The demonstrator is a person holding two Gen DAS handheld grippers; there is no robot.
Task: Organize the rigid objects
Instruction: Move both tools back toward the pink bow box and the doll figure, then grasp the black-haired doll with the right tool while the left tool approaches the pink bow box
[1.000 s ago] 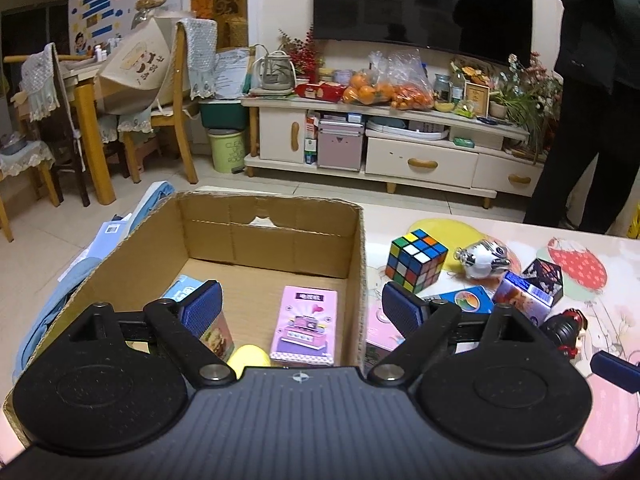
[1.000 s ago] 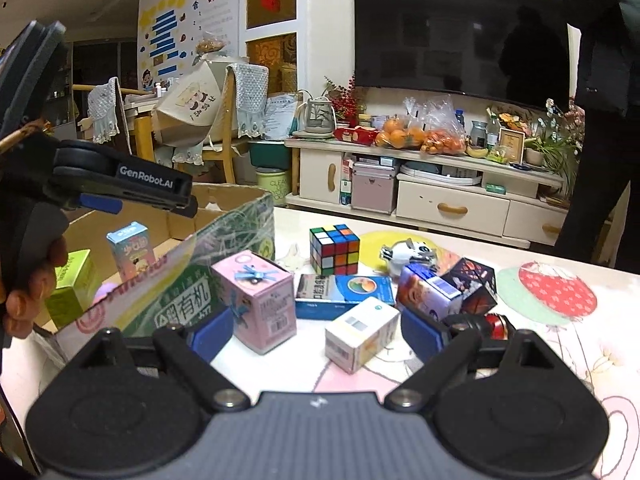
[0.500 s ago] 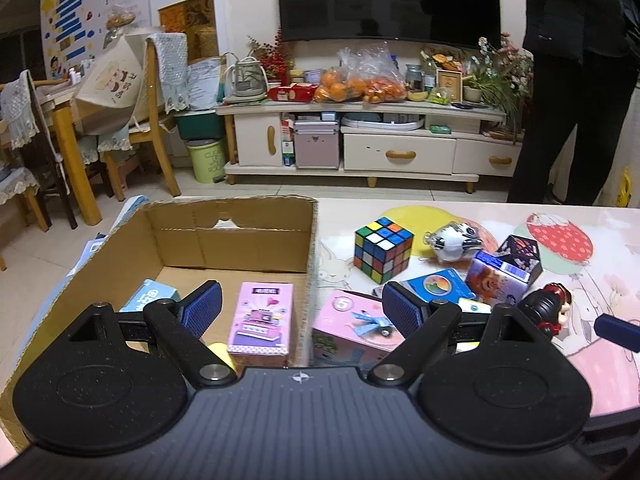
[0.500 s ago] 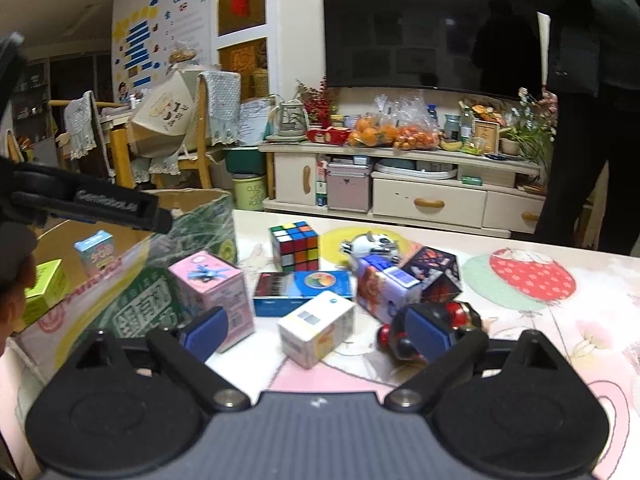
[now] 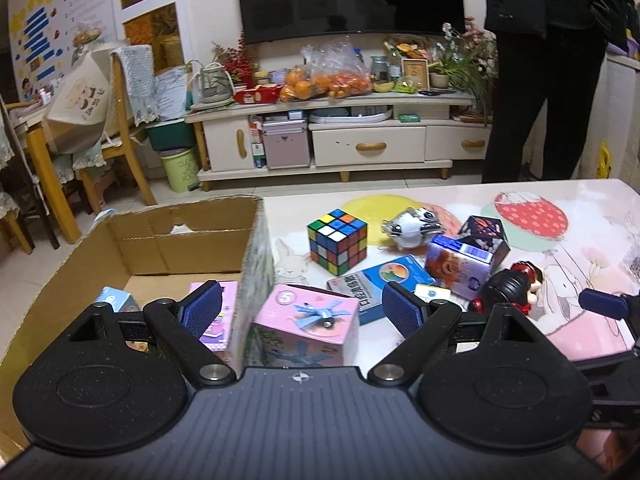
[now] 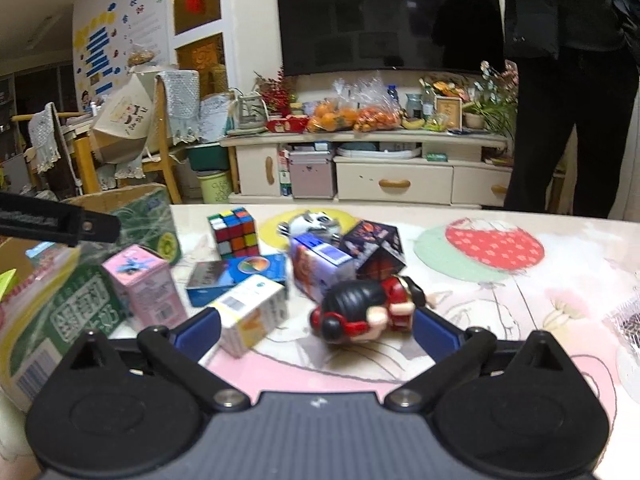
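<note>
Left gripper (image 5: 302,307) spread wide and empty, straddling the right wall of the cardboard box (image 5: 256,248), pink box (image 5: 306,326) marked "5" just right of that wall; right gripper (image 6: 317,328) likewise apart, framing the white carton (image 6: 252,314) and the black-haired red doll (image 6: 362,312) lying on its side. Farther off: Rubik's cube (image 6: 234,232), blue flat box (image 6: 236,274), dark cube (image 6: 374,244). All on a pink cartoon-print table (image 6: 520,280), TV (image 6: 388,16) and cream cabinet (image 6: 360,176) beyond.

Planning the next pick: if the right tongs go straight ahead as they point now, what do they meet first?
Most likely the black-haired doll, lying on its side between the open right tongs. The white carton sits close by the left finger; depth is hard to judge.
</note>
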